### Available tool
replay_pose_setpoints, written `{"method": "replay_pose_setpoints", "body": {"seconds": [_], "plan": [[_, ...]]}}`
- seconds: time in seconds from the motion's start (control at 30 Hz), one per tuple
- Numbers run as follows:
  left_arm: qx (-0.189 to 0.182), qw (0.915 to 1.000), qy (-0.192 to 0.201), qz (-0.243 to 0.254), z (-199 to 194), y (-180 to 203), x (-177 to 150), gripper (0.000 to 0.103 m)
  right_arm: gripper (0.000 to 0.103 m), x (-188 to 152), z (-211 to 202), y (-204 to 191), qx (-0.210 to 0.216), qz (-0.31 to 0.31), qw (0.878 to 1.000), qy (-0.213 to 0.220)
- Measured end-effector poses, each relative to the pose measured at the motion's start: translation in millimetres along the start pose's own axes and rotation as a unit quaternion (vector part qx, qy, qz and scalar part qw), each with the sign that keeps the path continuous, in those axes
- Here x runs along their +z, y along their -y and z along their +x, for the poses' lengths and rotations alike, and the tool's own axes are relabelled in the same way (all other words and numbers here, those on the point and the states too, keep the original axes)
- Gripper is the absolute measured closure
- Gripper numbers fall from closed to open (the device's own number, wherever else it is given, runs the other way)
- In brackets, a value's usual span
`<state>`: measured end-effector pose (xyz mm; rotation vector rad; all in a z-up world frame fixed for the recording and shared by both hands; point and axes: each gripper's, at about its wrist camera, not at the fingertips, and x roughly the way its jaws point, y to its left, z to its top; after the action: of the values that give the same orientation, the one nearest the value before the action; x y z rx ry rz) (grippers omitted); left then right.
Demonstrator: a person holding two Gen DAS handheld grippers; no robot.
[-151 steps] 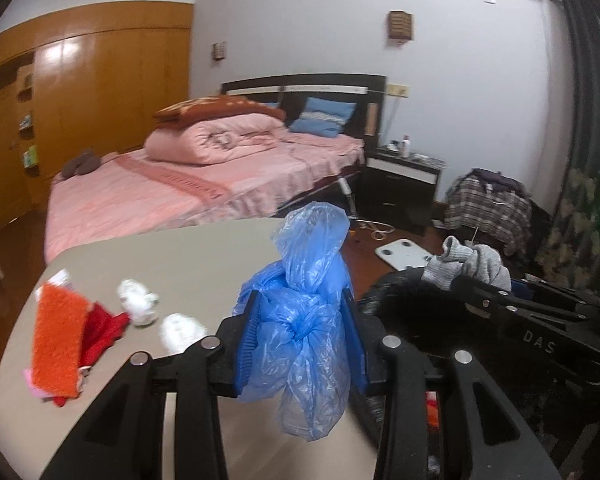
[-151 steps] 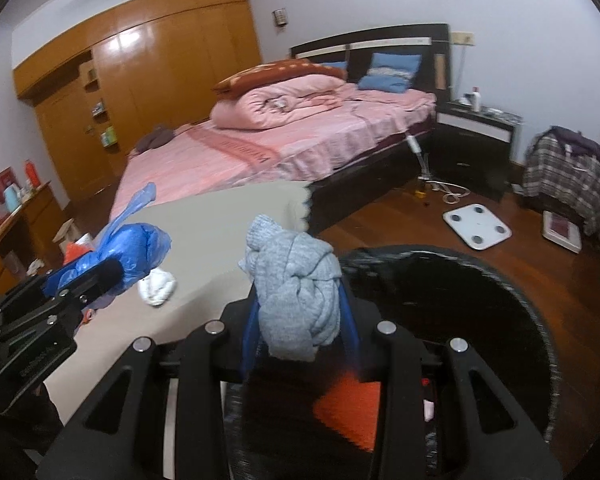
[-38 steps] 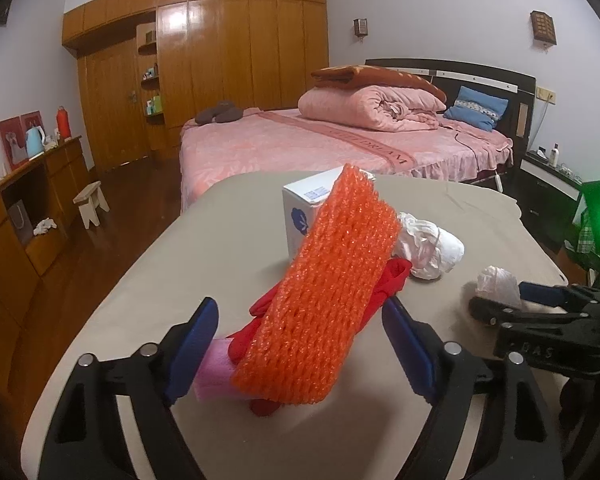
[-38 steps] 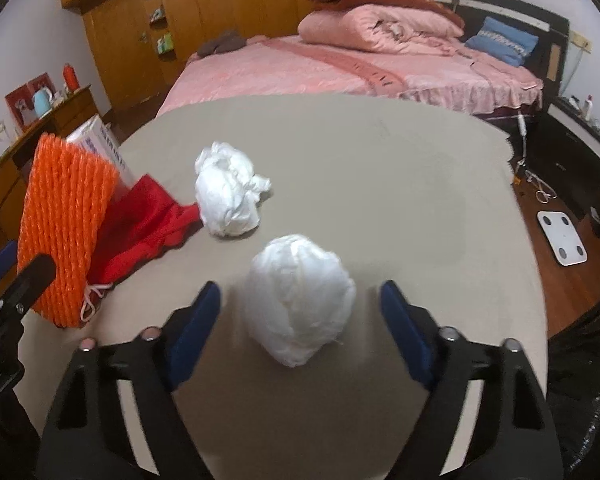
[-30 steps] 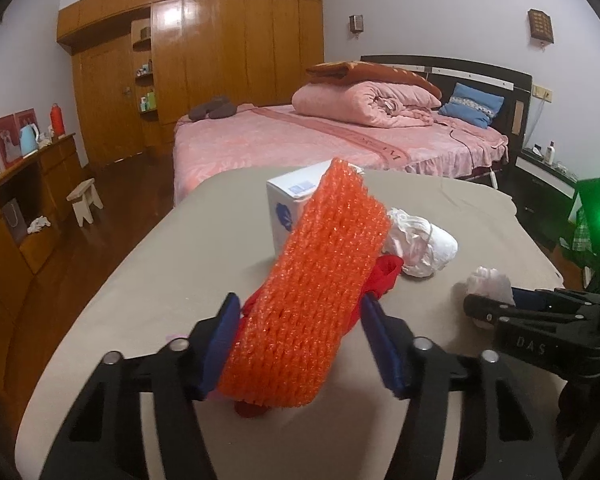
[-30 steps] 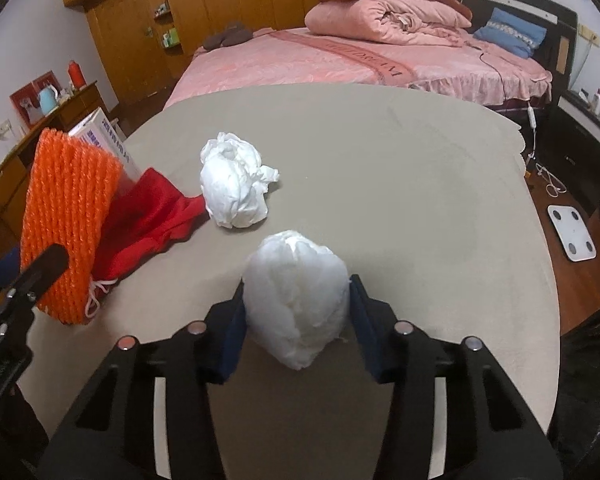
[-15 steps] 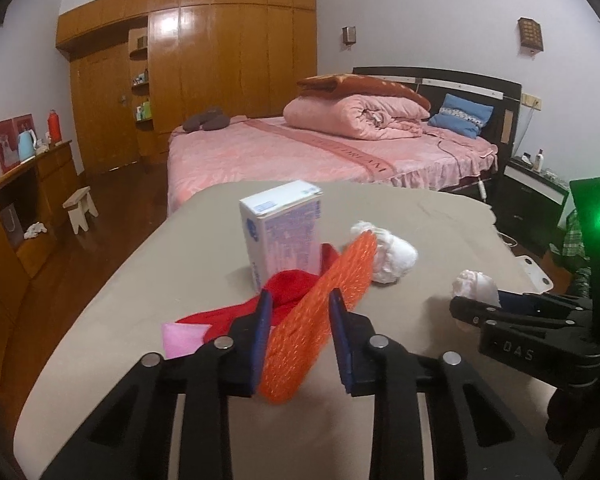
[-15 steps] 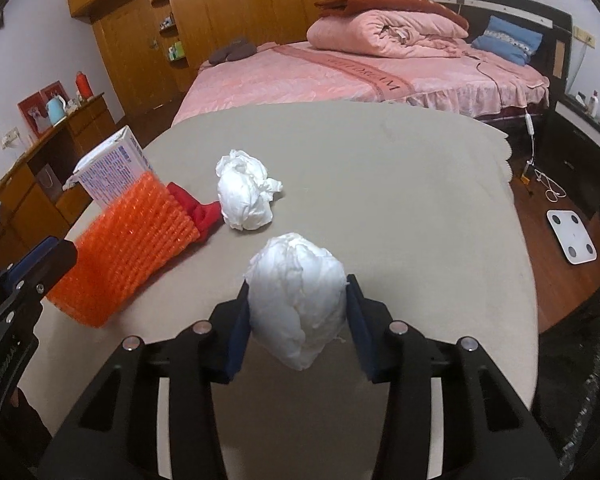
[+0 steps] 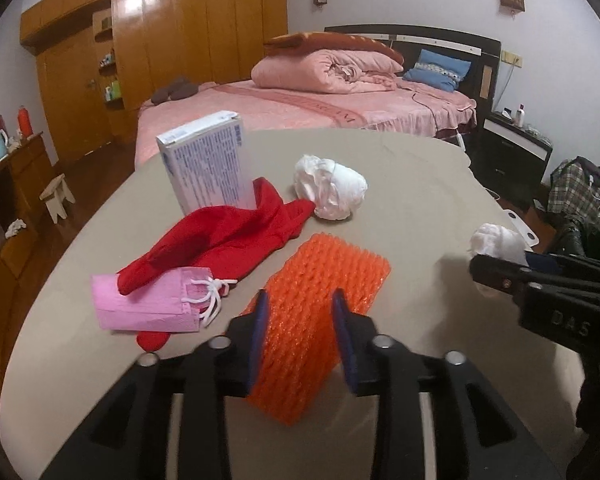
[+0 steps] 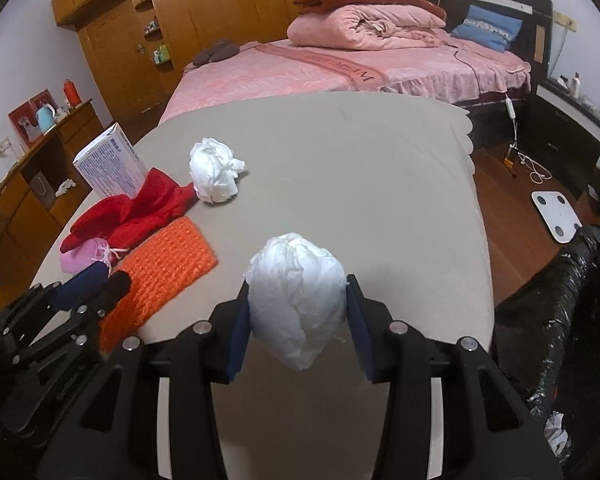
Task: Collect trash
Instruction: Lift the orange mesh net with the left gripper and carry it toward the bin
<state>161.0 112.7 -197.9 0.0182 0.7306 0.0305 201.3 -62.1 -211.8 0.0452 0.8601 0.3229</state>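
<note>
An orange foam net (image 9: 332, 276) lies flat on the beige table (image 9: 412, 184), its near end between the pads of my left gripper (image 9: 300, 332). The jaws are opening, but the pads still pinch the net, which is narrower there than beyond them. In the right wrist view the left gripper (image 10: 100, 280) sits over the net's (image 10: 168, 256) near end. My right gripper (image 10: 298, 316) is shut on a white paper wad (image 10: 296, 300), held above the table. From the left wrist view, that right gripper (image 9: 500, 276) and its wad (image 9: 496, 240) are at the right.
A second white wad (image 9: 332, 188), a red cloth (image 9: 228, 240), a pink drawstring bag (image 9: 148, 304) and a white box (image 9: 208, 164) sit on the table's left half. A black-lined trash bin (image 10: 560, 300) stands off the table's right edge. A bed lies behind.
The orange net went from upright and squeezed thin between my left jaws to lying flat, with the jaws wider. My right gripper closed on the white wad and lifted it.
</note>
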Motion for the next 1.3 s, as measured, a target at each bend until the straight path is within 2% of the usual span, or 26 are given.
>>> {"method": "replay_pose_setpoints", "body": {"seconds": [0.1,0.2,0.37,0.43,0.53,0.6,0.7,0.97,1.3], "plan": [[0.007,1.0,-0.001,0.001,3,0,-2,0.049,0.06,-2,1,0,0.002,0.001,1.0,-0.001],[0.008,0.9999,-0.014,0.006,9,2,-3,0.045,0.06,-3,2,-2,0.003,-0.002,1.0,-0.002],[0.004,0.9987,-0.046,0.021,22,8,-5,0.044,0.06,-5,4,-2,0.003,0.0,1.0,-0.005],[-0.002,0.9983,-0.053,0.023,24,8,-6,0.047,0.06,-5,4,-3,0.003,0.001,1.0,-0.005],[0.001,0.9982,-0.054,0.027,23,10,-6,0.061,0.06,-3,3,-3,0.003,0.002,1.0,-0.003],[0.002,0.9982,-0.051,0.033,22,11,-6,0.076,0.06,-2,0,-5,0.003,0.001,1.0,0.0],[0.0,0.9981,-0.047,0.039,20,13,-7,0.084,0.06,0,-7,-5,0.004,0.001,1.0,0.007],[-0.027,0.9995,-0.015,-0.007,-2,6,-2,0.087,0.06,3,-35,2,0.006,0.004,1.0,0.028],[-0.03,0.9993,0.021,-0.003,-41,18,20,0.087,0.06,9,-74,12,0.01,0.009,0.998,0.062]]}}
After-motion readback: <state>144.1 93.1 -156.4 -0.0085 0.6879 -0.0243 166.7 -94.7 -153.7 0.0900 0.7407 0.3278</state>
